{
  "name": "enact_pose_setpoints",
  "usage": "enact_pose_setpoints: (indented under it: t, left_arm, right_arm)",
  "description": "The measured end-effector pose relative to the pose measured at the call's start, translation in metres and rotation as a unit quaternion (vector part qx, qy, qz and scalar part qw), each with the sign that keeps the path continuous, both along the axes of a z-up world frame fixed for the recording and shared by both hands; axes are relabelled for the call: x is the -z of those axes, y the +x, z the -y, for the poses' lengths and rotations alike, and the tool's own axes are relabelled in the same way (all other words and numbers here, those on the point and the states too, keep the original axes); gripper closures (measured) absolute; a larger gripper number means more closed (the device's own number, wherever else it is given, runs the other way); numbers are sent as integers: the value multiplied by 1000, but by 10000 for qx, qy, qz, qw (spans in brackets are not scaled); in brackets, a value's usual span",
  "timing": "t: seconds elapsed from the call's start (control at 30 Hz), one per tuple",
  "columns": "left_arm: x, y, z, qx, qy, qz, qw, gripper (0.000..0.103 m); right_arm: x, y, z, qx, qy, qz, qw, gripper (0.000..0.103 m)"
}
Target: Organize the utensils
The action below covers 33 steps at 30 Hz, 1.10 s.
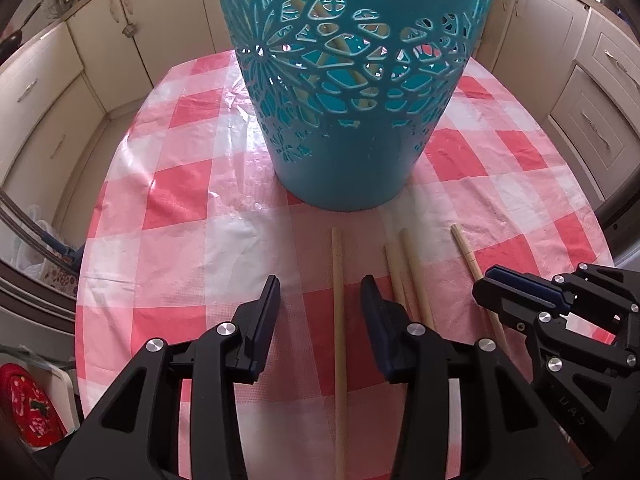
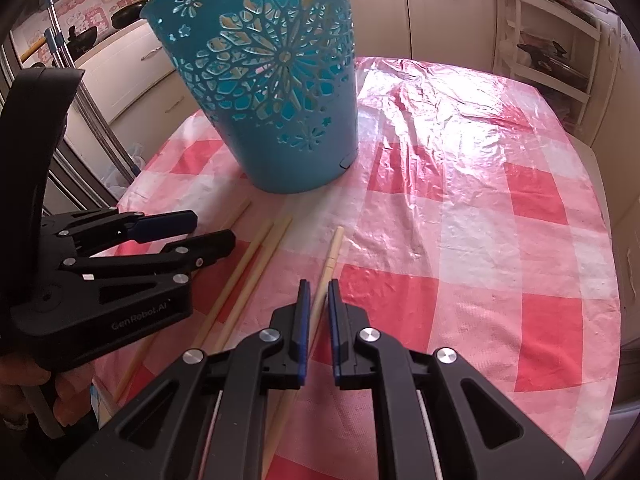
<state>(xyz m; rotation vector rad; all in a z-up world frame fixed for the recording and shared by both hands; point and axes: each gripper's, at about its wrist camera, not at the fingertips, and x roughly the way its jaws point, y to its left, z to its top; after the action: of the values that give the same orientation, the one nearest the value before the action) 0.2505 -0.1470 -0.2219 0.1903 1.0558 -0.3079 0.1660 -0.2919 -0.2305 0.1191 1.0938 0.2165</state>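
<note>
I had four chopsticks lying loose on the checked cloth (image 1: pixel 192 208), low in both frames, just in front of the blue basket (image 1: pixel 352 120). More sticks showed through the basket's cutouts, too hidden to count.

My right gripper (image 2: pixel 317 280) stood narrow around the rightmost chopstick (image 2: pixel 333 246); I could not tell whether the pads were pinching it. My left gripper (image 1: pixel 320 284) stood wide, straddling the leftmost chopstick (image 1: pixel 337 264) without touching it.

I judged the round sticks could roll or slip from a weak pinch. The middle pair (image 1: pixel 404 264) lay touching, so grabbing one might drag the other. The two grippers sat close and might collide. A lifted stick could catch in the basket's openwork.
</note>
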Motion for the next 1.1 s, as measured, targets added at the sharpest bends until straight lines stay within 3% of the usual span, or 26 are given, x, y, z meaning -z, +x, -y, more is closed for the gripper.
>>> enact_pose_setpoints:
  t: [0.13, 0.3, 0.67, 1.1]
  left_arm:
    - [0, 0, 1, 56, -15, 65, 10000, 64]
    - [0, -4, 8, 267, -18, 132, 9996, 97]
    - [-5, -7, -5, 160, -126, 47, 9998, 98]
    - [-58, -32, -44, 49, -832, 392, 9958, 98]
  right_arm:
    - [0, 1, -5, -26, -145, 81, 9999, 93]
    - [2, 3, -7, -20, -194, 179, 9996, 93]
    - [2, 3, -8, -38, -237, 264, 9994, 93]
    - [3, -1, -11, -93, -373, 395, 9985, 93]
